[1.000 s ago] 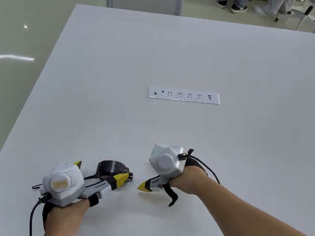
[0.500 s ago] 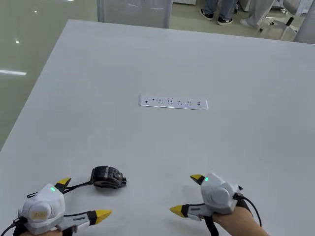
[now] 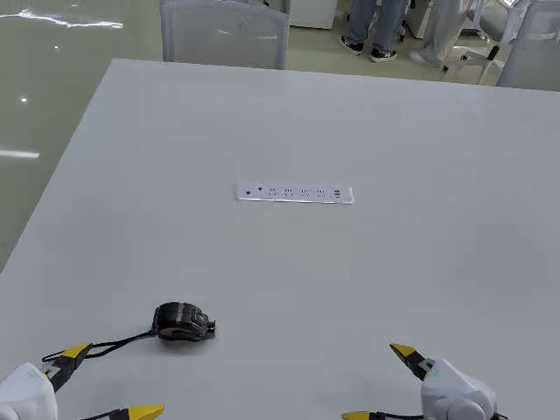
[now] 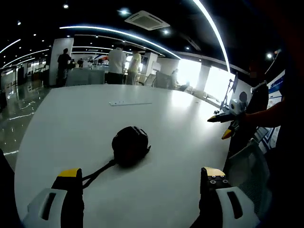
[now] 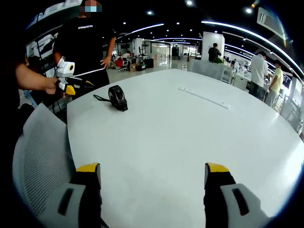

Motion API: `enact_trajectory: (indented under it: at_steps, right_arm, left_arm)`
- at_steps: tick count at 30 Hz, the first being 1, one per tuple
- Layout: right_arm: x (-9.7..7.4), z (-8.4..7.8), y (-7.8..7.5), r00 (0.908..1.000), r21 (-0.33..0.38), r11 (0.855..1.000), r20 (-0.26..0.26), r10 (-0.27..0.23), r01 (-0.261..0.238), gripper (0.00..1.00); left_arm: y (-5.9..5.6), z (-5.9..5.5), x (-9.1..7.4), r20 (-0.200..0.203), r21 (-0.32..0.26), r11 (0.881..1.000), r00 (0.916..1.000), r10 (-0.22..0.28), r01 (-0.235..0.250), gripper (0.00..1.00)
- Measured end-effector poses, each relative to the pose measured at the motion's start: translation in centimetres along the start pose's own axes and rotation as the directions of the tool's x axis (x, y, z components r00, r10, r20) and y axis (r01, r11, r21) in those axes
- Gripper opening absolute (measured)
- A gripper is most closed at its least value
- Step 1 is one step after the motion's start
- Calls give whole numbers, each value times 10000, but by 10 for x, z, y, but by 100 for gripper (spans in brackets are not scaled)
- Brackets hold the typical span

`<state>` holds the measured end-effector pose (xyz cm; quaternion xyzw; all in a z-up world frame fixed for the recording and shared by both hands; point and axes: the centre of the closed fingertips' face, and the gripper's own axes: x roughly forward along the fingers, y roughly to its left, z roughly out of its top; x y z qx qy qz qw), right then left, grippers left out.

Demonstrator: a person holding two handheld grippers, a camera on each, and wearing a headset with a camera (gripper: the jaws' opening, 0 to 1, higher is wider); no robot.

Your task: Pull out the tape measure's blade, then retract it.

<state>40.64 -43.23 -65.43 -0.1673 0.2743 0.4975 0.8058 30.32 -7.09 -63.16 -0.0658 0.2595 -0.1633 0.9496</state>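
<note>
I see a white table (image 3: 350,280) from above, with both of my grippers at its near edge.

At the far left, my left gripper (image 3: 109,382) has its yellow-tipped jaws spread wide with nothing between them. In the left gripper view the same jaws (image 4: 141,173) stand apart over bare table.

Just ahead of that gripper lies the tape (image 3: 182,321), a small black case resting on the table, blade in. In the left gripper view it sits ahead of the gap between the jaws, a little toward the left one (image 4: 130,145). A thin black strap (image 3: 114,343) runs from the case back to the tip of one jaw. I cannot tell whether it touches.

Farther out, well beyond both grippers, a white power strip (image 3: 295,193) lies flat near the table's middle.

At the right, my right gripper (image 3: 381,383) is also spread, gripping nothing. In its own view the jaws (image 5: 152,167) frame bare table, and the tape (image 5: 117,97) is well off to their left.
</note>
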Motion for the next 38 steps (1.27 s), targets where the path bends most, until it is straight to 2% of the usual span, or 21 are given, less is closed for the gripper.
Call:
enact_trajectory:
  at_steps: [1,3,4,5,6,7,8,9,11,13,17,22,30,38]
  right_arm:
    - [-8,-2,-3,9998,160,9998,130,-148,146,93]
    - [-17,-6,-4,9994,361,9991,246,-239,230,95]
    - [-23,-10,-1,9992,371,9991,328,-209,197,99]
    - [-27,-13,0,9993,349,9992,315,-220,209,100]
    - [-32,-17,0,9987,362,9988,363,-356,343,100]
    - [-33,-18,-1,9984,402,9984,390,-401,385,100]
    - [-38,-21,-5,9971,639,9963,455,-603,573,100]
    - [-41,-24,-6,9963,934,9936,519,-680,629,100]
    - [-44,-31,-9,9966,1120,9912,361,-744,700,100]
    - [-48,-31,-10,9958,1075,9909,345,-847,805,100]
    - [-51,-28,-10,9962,664,9945,262,-825,806,100]
    - [-52,-25,-13,9948,817,9923,334,-962,932,100]
    - [-49,-26,-11,9937,923,9905,386,-1056,1017,100]
    - [-55,-27,-9,9926,862,9903,448,-1133,1091,100]
  left_arm:
    - [2,-3,-3,-1,-4,10000,10000,51,-51,100]
    - [3,-4,-8,305,138,9998,9995,101,-105,100]
    - [-2,-4,-12,409,219,9997,9991,116,-125,100]
    - [-1,-7,-13,354,169,9998,9993,121,-127,100]
    - [3,-17,-14,30,-86,9997,9997,241,-241,100]
    - [3,-20,-14,-97,-174,9995,9996,272,-274,100]
    - [5,-24,-14,-73,-173,9995,9996,281,-282,100]
    - [3,-23,-16,91,-130,9996,9996,265,-264,100]
    - [2,-24,-17,105,-114,9996,9996,266,-265,100]
    - [-2,-24,-18,18,-142,9997,9998,219,-219,100]
    - [2,-30,-22,-28,-144,9996,9997,260,-260,100]
    - [13,-29,-30,113,-458,9976,9985,529,-524,100]
    - [18,-23,-30,284,-673,9956,9973,671,-650,100]
    - [12,-17,-28,340,-547,9969,9977,583,-564,100]
